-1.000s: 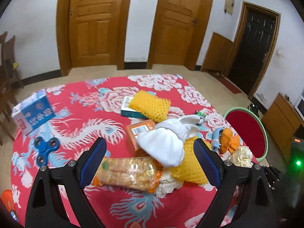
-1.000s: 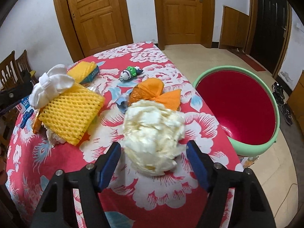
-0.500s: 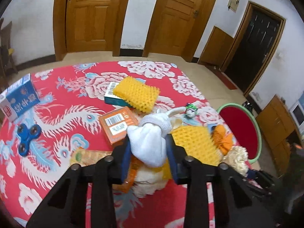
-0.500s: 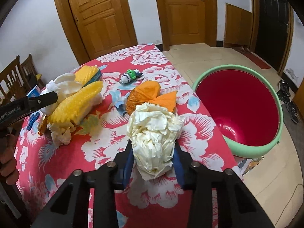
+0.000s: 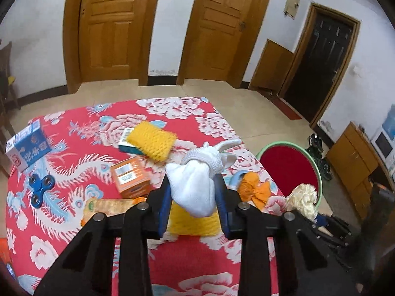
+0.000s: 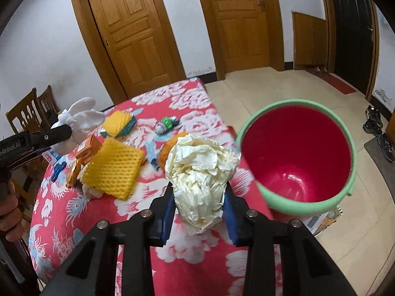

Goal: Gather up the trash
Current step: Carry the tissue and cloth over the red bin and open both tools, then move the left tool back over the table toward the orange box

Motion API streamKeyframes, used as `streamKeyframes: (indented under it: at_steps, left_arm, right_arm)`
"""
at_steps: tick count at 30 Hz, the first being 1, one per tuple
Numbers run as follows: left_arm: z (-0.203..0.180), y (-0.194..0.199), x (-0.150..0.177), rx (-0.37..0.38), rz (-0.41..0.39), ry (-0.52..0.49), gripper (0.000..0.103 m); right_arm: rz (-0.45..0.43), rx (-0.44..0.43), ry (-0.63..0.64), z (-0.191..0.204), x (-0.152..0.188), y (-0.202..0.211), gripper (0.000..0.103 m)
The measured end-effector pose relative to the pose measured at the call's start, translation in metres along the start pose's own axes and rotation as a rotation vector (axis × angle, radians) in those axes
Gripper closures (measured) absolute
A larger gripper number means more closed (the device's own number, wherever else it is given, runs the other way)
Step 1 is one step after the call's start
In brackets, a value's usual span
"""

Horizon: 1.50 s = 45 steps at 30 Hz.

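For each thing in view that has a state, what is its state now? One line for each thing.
left tongs: shut on the white sock, lifted off the table.
right tongs: shut on the crumpled paper wad.
red bucket: upright beside the table, nothing visible inside.
yellow foam net: lying flat on the tablecloth.
orange box: closed, on the cloth.
two wooden doors: shut.

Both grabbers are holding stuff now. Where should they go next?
Probably over to the red bucket. The right gripper pinches the crumpled paper, the left gripper pinches the white glove, and the bucket looks empty beside the table.
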State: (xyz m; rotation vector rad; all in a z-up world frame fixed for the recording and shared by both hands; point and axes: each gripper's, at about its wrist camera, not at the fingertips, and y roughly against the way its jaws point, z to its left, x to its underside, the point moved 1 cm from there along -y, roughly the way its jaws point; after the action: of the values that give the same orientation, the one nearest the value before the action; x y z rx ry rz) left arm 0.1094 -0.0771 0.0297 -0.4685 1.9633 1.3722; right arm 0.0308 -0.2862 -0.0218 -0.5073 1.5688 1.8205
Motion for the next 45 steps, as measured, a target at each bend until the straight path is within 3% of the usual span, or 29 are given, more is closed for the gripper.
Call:
streamKeyframes:
  at_steps: [21,34,37,41,45]
  left_arm:
    - [-0.128,-0.084,-0.014,0.113,0.109,-0.193,0.070]
    - [-0.182,-0.146,-0.003,0.154,0.208,-0.264,0.069]
    - [-0.185,-0.154,-0.002,0.157,0.224,-0.264,0.056]
    - [-0.187,-0.153,-0.002,0.152,0.216,-0.267,0.047]
    - [-0.185,-0.149,-0.002,0.149,0.207,-0.260,0.047]
  right_arm:
    - [-0.029,0.126,-0.188,-0.123,-0.024,-0.009,0.065]
    - [-0.033,0.162,-0.214,-0.162,-0.035,-0.025,0.058]
    - [-0.049,0.168,-0.226,-0.167,-0.034,-0.023,0.048]
    - [-0.054,0.183,-0.235,-0.169,-0.032,-0.022,0.044]
    - [-0.054,0.183,-0.241,-0.172,-0.030,-0.020,0.043]
